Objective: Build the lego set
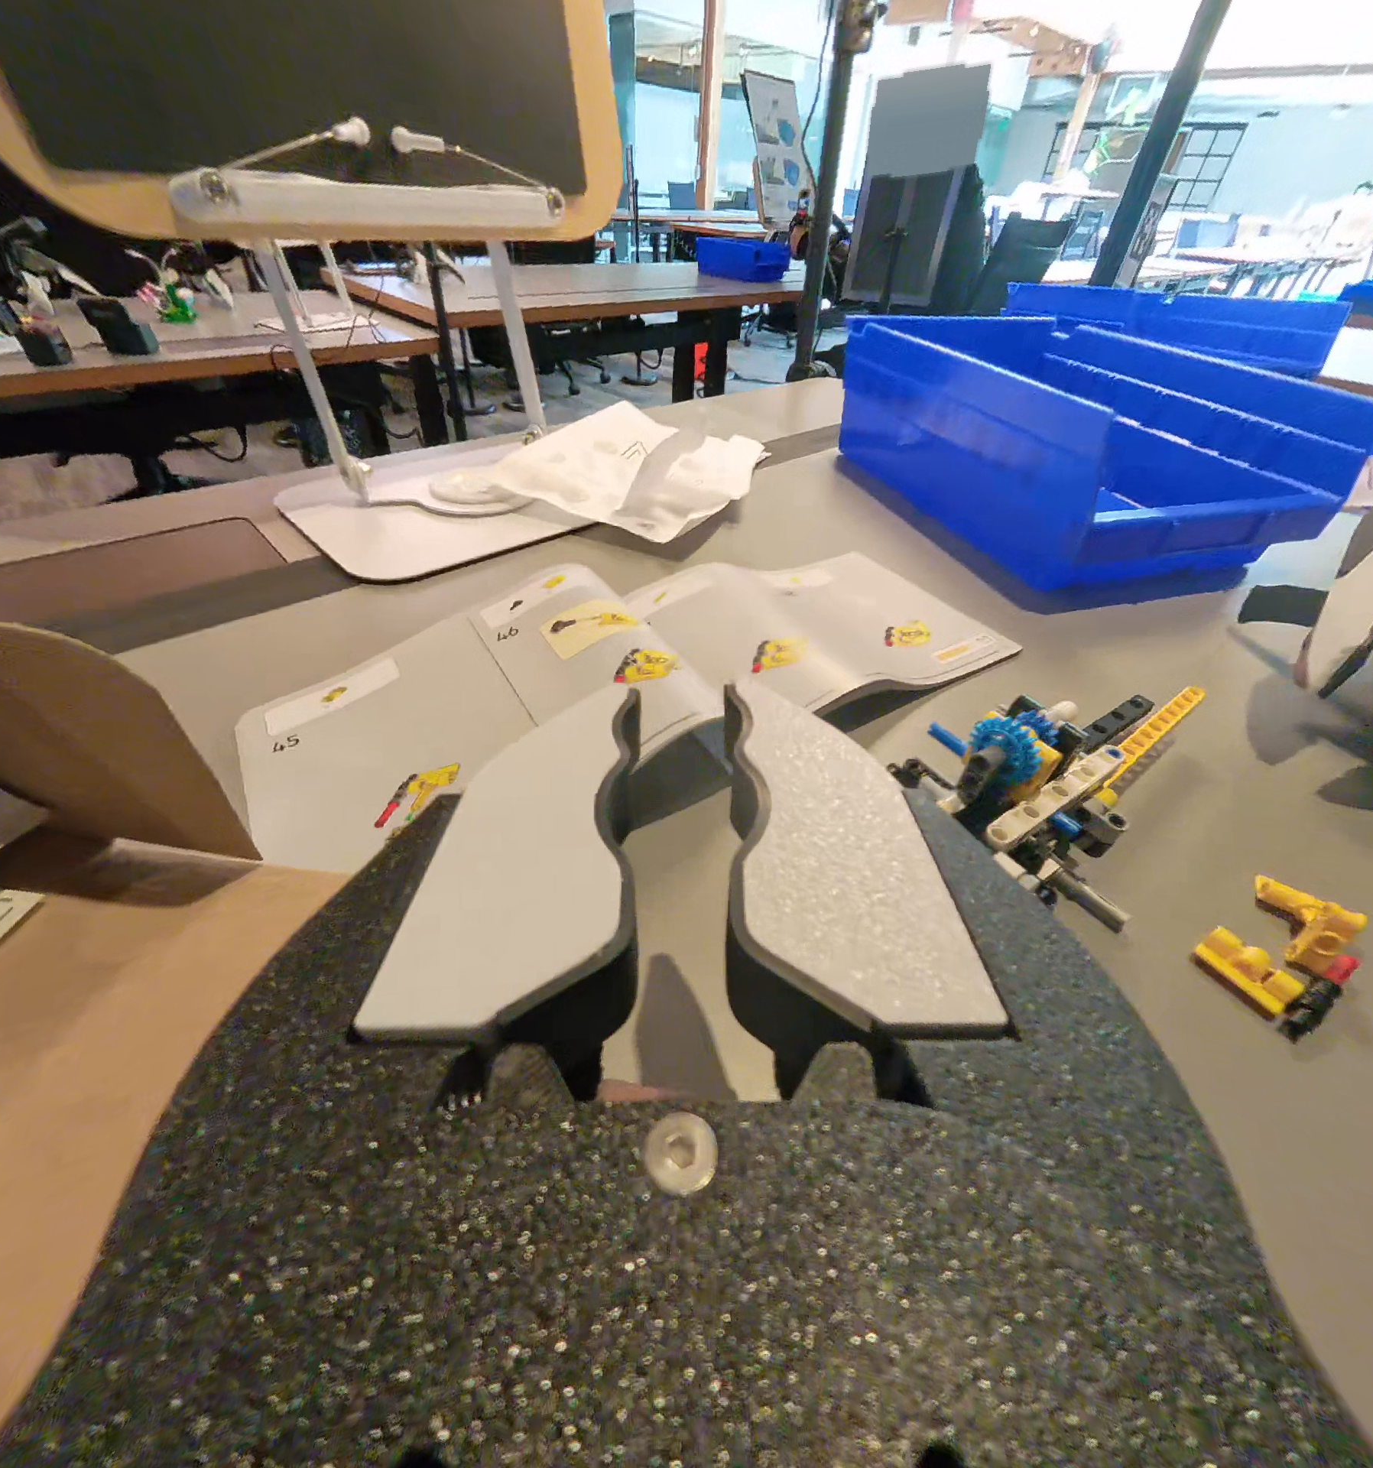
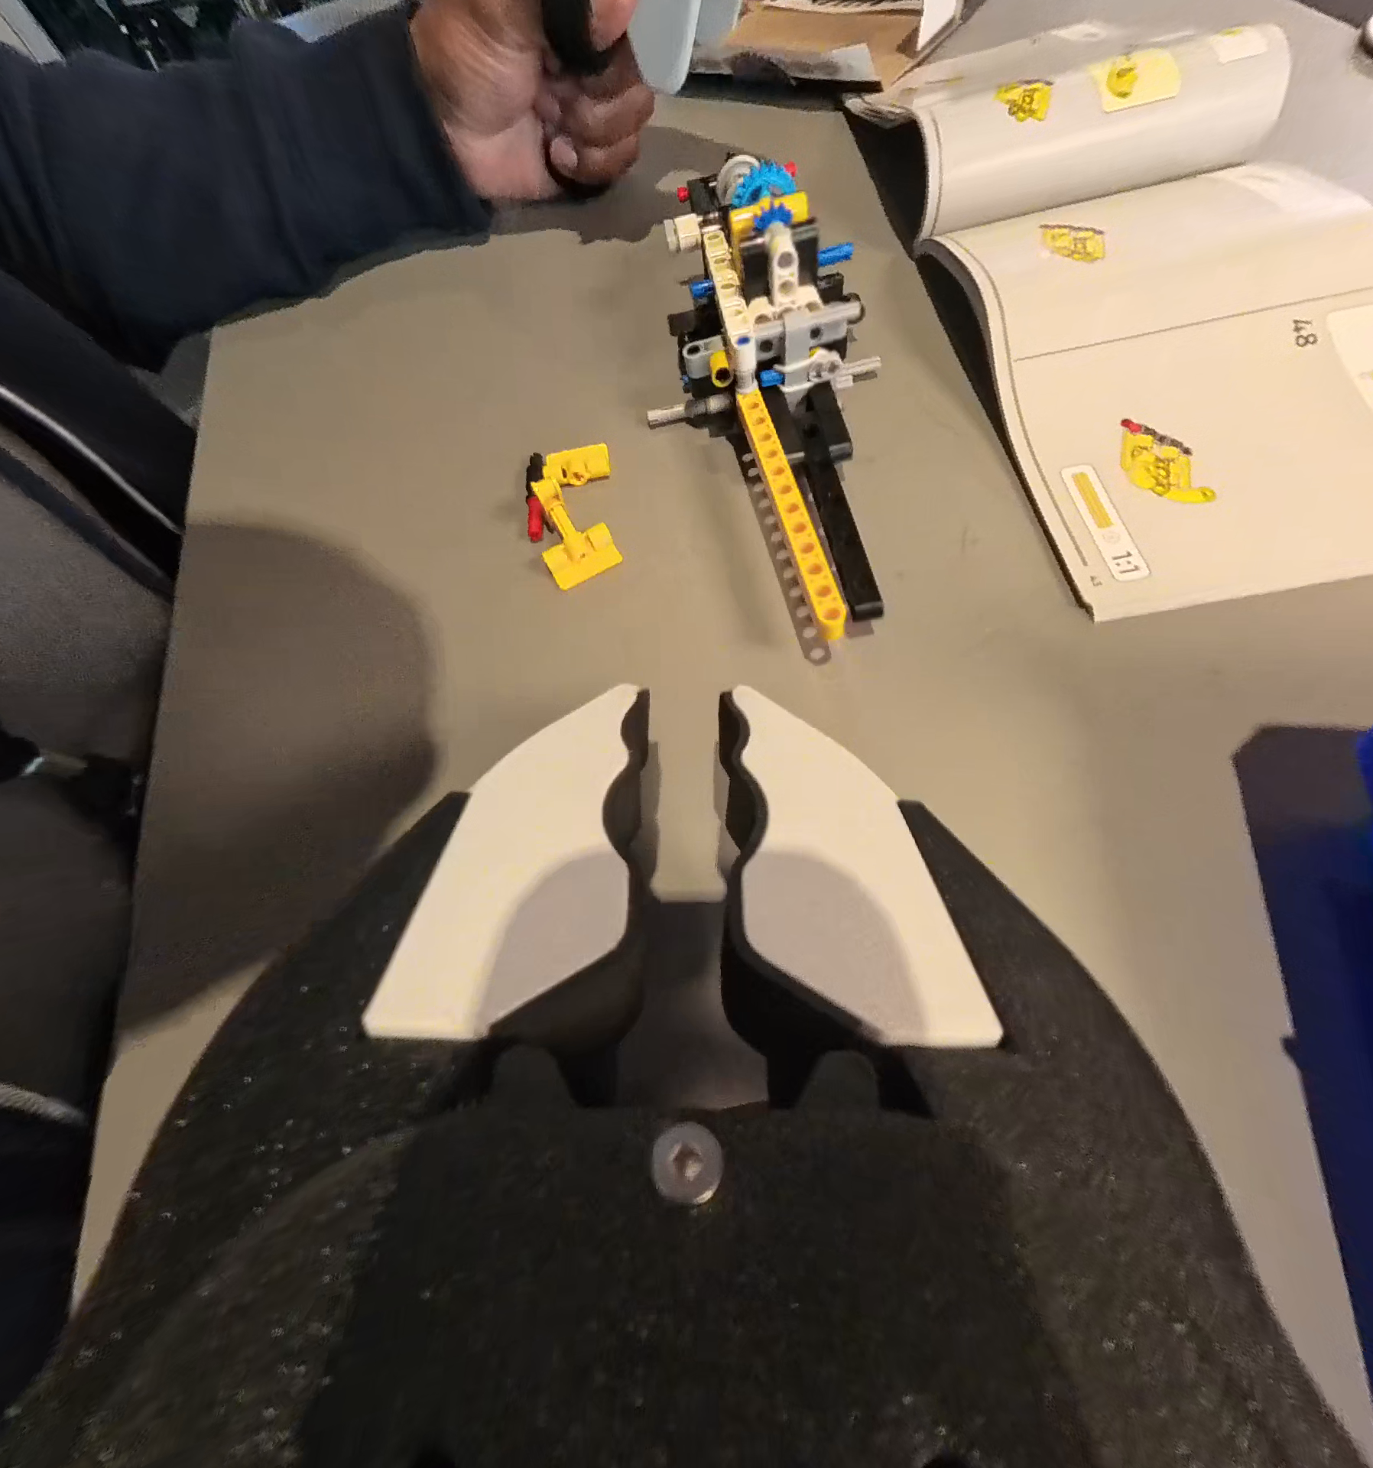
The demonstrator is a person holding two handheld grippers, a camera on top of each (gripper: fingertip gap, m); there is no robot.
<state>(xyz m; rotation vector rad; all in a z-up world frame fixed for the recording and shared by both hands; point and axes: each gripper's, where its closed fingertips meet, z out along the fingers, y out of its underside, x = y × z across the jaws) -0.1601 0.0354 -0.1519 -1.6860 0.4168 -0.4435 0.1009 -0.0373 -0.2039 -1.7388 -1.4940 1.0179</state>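
The half-built model [image 2: 771, 381] is lying on the table [image 2: 429, 357] beside the small yellow sub-assembly [image 2: 572, 516], still waiting to be joined, while the left gripper [image 1: 679, 699] and right gripper [image 2: 683, 699] are hovering slightly spread and empty.

A part-built lego model [image 2: 771, 373] of yellow, black and white beams with blue gears is laid flat on the grey table [image 2: 429, 334]; a small yellow-and-red subassembly [image 2: 572, 512] is laid near it, apart.
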